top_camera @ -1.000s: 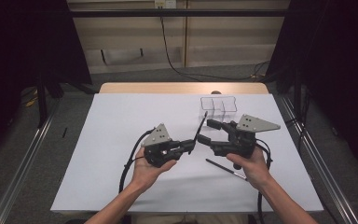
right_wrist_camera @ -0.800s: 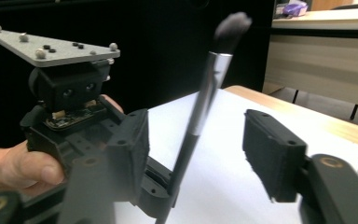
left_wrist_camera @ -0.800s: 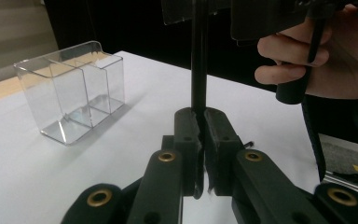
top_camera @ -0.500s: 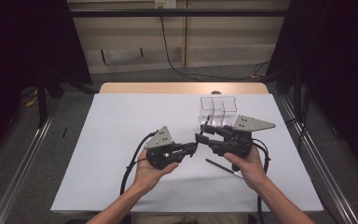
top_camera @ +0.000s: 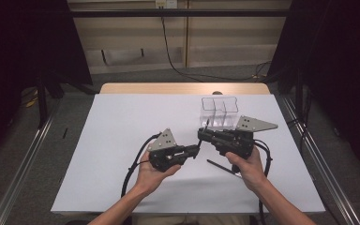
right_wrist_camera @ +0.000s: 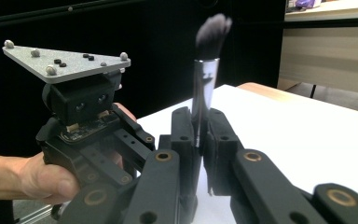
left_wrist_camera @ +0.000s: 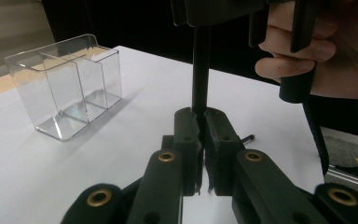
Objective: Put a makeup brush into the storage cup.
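Forearms enter the high view from its bottom edge, each hand carrying a gripper over the white table [top_camera: 122, 140]. Nearest the person, a second slim black brush [top_camera: 222, 167] lies flat on the table, just beside the right hand [top_camera: 246, 166].

The left gripper [top_camera: 198, 149] points rightward, and in the left gripper view [left_wrist_camera: 200, 123] its jaws are clamped on the black handle of a makeup brush [left_wrist_camera: 200, 70], which rises straight up from between them. The right gripper [top_camera: 201, 135] points leftward, its tip just beside the left one's tip. In the right gripper view [right_wrist_camera: 199, 128] its jaws are closed on the same makeup brush at the silver ferrule, with the dark bristle tuft standing upright above them. So the brush is held by both grippers at once, above the middle of the table, short of the organiser.

Farther back, to the right of centre, a clear plastic organiser [top_camera: 220, 112] with upright dividers stands on the table, well apart from both jaw tips; in the left gripper view [left_wrist_camera: 67, 86] its compartments hold nothing visible. A wooden strip [top_camera: 183, 88] runs along the table's far edge.
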{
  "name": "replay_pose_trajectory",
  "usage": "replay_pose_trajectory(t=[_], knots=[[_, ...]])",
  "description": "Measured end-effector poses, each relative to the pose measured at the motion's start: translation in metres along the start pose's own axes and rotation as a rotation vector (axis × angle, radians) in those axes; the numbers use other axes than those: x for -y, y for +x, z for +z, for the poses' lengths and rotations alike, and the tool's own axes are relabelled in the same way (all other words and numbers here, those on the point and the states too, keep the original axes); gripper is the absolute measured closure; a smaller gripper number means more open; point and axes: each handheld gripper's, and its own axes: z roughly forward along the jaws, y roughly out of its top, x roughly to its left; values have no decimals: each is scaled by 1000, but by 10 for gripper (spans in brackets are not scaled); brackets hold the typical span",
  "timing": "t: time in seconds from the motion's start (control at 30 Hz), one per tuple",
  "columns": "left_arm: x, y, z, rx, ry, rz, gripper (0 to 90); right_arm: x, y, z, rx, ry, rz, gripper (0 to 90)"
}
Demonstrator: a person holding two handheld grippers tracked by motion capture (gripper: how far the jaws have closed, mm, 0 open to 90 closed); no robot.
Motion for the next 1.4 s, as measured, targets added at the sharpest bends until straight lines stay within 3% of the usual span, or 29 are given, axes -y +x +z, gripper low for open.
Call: replay_pose_trajectory(t=[0.17,0.53,0.77,0.87,0.97,1.0,1.03,1.1,1.2,1.4], knots=[[2,0,2,1,6,1,843,-1,-1,0,2,25,20,842],[5,2,1,3,-15,-23,818,-2,0,-1,10,28,7,843],[6,3,1,1,-4,-38,742,-4,0,-3,16,28,3,843],[5,5,1,-12,2,-59,623,-4,0,-3,18,26,0,843],[3,7,-1,-33,-6,-70,568,-4,0,-3,22,27,-2,843],[2,9,-3,-56,-11,-73,461,-4,-1,-4,23,25,1,843],[2,9,-3,-56,-11,-73,396,-4,-1,-4,23,25,1,843],[-1,11,-7,-105,13,-66,269,-5,-1,-5,29,24,-1,843],[-3,14,-10,-144,14,-68,174,-5,-1,-6,35,24,2,843],[-7,17,-18,-161,-2,-83,77,-6,-2,-9,44,23,-6,842]])
